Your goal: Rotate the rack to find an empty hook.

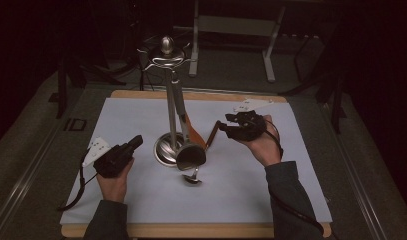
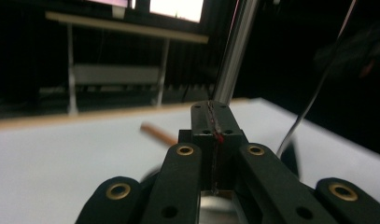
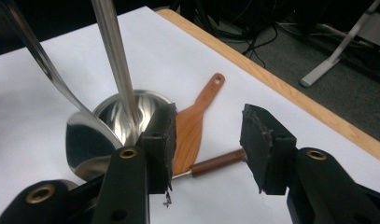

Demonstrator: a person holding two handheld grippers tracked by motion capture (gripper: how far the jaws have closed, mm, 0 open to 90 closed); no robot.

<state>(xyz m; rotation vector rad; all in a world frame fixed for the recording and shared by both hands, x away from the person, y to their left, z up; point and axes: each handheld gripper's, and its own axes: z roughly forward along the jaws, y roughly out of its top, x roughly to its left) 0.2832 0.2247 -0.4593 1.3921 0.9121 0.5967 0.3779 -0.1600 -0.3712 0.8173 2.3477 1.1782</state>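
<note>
Tabletop covered with a white sheet; a steel utensil stand is set near its middle, pole upright on a round base.

Left tool: held low over the sheet, to the side of the stand's base and apart from it. In the left gripper view its jaws are seen pressed flat together, with nothing between them. The stand's pole rises just beyond the tips.

Right tool: jaws spread wide, nothing gripped. Between and just ahead of the pads a brown wooden handle is seen lying on the sheet, its end close to the right-hand pad; contact cannot be told. A wooden spatula lies flat just beyond, its blade beside the left-hand pad and its holed end pointing away. A steel ladle hangs from the stand, its bowl at the base, left of this tool. A small spoon lies on the sheet nearer the person, between the two tools.
</note>
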